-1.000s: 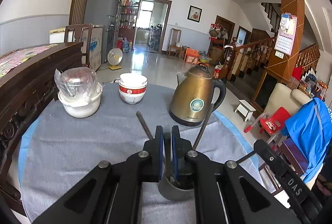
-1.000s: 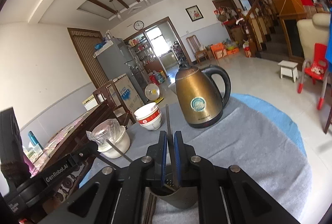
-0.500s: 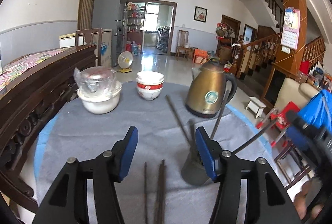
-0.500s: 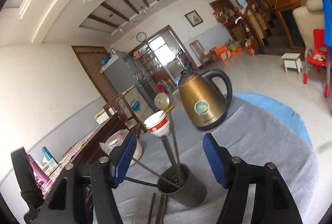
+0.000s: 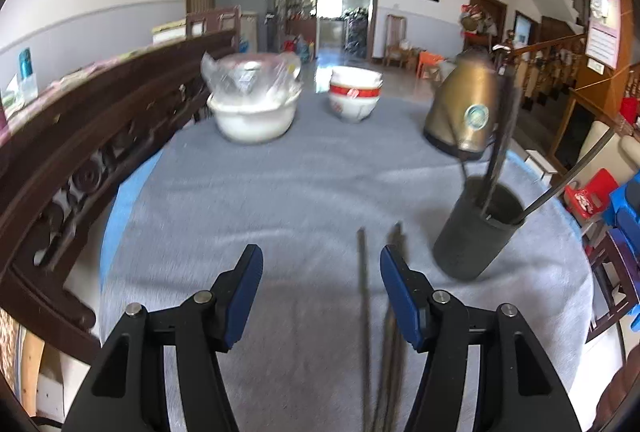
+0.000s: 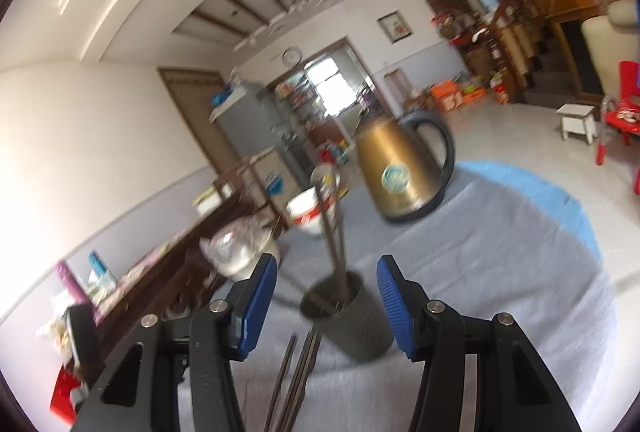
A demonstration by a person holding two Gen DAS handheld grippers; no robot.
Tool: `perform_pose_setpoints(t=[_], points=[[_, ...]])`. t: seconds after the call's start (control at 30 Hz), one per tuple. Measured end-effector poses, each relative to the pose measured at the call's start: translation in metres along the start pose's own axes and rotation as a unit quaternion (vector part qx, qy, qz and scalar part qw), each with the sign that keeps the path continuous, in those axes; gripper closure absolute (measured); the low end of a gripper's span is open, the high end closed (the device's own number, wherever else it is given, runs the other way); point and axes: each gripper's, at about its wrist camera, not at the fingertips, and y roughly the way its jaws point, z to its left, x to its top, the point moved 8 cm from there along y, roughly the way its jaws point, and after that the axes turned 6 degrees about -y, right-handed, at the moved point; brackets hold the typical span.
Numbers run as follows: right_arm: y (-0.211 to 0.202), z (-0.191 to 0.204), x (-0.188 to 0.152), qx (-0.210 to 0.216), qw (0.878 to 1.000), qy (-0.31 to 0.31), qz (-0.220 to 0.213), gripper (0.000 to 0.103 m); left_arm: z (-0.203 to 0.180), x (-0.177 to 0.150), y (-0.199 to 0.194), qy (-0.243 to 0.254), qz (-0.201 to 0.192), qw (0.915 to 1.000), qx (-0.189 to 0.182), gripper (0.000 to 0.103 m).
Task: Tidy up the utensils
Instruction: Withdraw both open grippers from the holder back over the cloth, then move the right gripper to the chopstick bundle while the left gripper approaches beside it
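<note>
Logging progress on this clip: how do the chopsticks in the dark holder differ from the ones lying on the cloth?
The chopsticks in the holder stand steeply, leaning on the rim of the dark holder; the loose chopsticks lie flat on the grey cloth. The held ones splay apart; the loose ones lie roughly parallel, close together, beside the holder. The loose ones sit between the open fingers of the left gripper; the held ones are off to its right. Both sets are dark and thin.

I count one dark holder cup (image 5: 476,232) on the surface, with what I take for four chopsticks (image 5: 500,148) standing in it, though blur makes that uncertain. Just left of the cup lie about three loose chopsticks (image 5: 363,292). Behind it: one kettle (image 5: 464,108), one stack of red-banded bowls (image 5: 354,98), one white basin (image 5: 254,114).
</note>
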Motion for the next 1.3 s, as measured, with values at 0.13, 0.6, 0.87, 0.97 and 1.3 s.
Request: perform_pose_setpoints(t=[0.13, 0.6, 0.87, 0.97, 1.3], points=[[0.017, 0.011, -0.036, 0.016, 0.999, -0.010, 0.046, 0.047, 0.012, -0.014, 0.006, -0.002, 0.010, 0.9998, 0.014, 0.041], [0.066, 0.005, -0.106, 0.059, 0.991, 0.014, 0.120, 0.047, 0.026, -0.046, 0.023, 0.004, 0.030, 0.9988, 0.038, 0.041], [0.074, 0.002, -0.116, 0.064, 0.990, 0.020, 0.127, 0.047, 0.027, -0.048, 0.026, 0.012, 0.034, 0.9981, 0.050, 0.041], [0.074, -0.001, -0.116, 0.068, 0.989, 0.029, 0.127, 0.047, 0.025, -0.050, 0.027, 0.014, 0.038, 0.9979, 0.051, 0.041], [0.077, -0.007, -0.118, 0.070, 0.988, 0.046, 0.133, 0.047, 0.020, -0.063, 0.032, 0.027, 0.062, 0.9964, 0.051, 0.041]])
